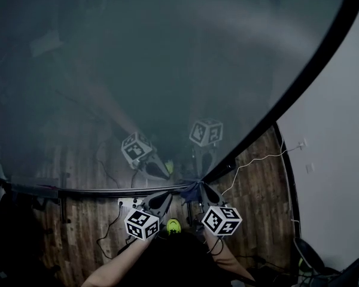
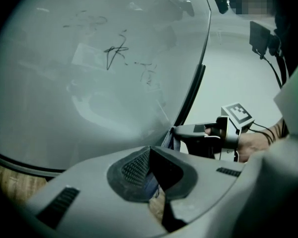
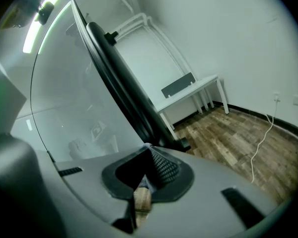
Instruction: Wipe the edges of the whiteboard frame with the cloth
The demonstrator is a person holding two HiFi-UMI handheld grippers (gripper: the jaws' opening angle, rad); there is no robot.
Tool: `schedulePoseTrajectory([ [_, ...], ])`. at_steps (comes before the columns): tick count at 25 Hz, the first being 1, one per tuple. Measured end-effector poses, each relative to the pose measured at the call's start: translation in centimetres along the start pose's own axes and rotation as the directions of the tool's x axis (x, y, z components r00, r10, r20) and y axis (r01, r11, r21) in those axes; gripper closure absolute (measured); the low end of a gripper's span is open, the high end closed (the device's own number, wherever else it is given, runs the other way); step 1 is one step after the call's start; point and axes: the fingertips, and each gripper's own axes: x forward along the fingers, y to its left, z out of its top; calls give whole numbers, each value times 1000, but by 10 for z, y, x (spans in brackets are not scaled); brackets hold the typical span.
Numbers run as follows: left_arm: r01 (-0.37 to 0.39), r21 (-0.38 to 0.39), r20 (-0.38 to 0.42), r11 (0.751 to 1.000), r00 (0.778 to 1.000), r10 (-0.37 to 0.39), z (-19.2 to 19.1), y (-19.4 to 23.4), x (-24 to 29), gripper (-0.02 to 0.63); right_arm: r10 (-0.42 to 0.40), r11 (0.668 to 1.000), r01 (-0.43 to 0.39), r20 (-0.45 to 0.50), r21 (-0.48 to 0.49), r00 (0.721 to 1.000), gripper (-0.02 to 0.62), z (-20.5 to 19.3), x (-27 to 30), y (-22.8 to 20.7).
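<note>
The whiteboard (image 1: 167, 70) is a large glossy pane in a black frame (image 1: 107, 190). Its lower right corner lies just ahead of me. A dark blue cloth (image 1: 191, 191) is bunched on that corner. My left gripper (image 1: 167, 197) is shut on the cloth's left end, and a blue strip (image 2: 152, 184) shows between its jaws. My right gripper (image 1: 204, 191) is shut on the cloth's right end, pressing it against the frame's upright edge (image 3: 119, 83). In the left gripper view the right gripper (image 2: 181, 131) pinches the cloth (image 2: 173, 141) at the foot of the frame (image 2: 191, 95).
Marker scribbles (image 2: 114, 53) remain on the board. A white wall (image 1: 335, 160) stands close on the right, with a socket (image 1: 302, 143) and a white cable (image 1: 251, 163) trailing over the wood floor. A white bench (image 3: 188, 90) stands behind the board. A yellow-green object (image 1: 173, 225) sits between my arms.
</note>
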Motion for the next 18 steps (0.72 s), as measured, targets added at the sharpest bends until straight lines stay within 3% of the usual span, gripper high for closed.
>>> schedulePoseTrajectory([
  [5,57,50,-3,997,998,-57,12,-19,-2,601,-1,1000,2,40,-16,999,574,11,-9,9],
  [10,102,49,10,994,995,-102,28,-38,-5,601,21,999,-17,126,-32,992,574,38,-29,27],
  [14,125,52,27,991,992,-126,37,-49,-7,601,25,988,7,201,-156,979,574,67,-46,41],
  [18,137,52,28,989,990,-138,45,-56,-4,601,22,956,52,244,-290,970,574,94,-52,54],
])
